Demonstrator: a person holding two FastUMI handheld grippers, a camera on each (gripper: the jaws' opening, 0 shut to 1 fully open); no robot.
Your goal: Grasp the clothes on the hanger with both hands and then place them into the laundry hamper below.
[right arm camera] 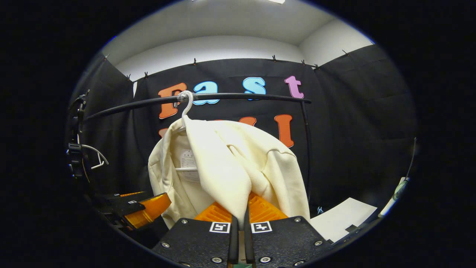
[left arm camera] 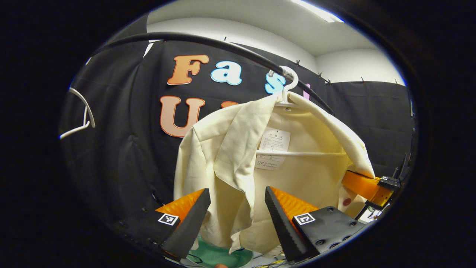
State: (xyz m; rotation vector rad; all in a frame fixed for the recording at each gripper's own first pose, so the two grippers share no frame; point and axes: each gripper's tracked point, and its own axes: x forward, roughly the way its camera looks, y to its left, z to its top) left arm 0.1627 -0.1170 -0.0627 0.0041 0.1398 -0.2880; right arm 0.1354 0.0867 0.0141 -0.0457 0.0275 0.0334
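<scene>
Through the left gripper view, my left claw (left arm camera: 237, 219) stands with its fingers wide apart, and the cream jacket's (left arm camera: 238, 156) front flap hangs down between them, touching neither that I can see. The jacket is straight ahead on a white hanger (left arm camera: 288, 87) hooked over a black rail (left arm camera: 208, 42). Off to the right, my other claw (left arm camera: 366, 186) is at the garment's edge.

In the right gripper view, my right claw (right arm camera: 240, 227) is pinched together on a fold of the jacket (right arm camera: 227, 163), which drapes just above and ahead. My left claw (right arm camera: 147, 210) sits low to the left.
</scene>
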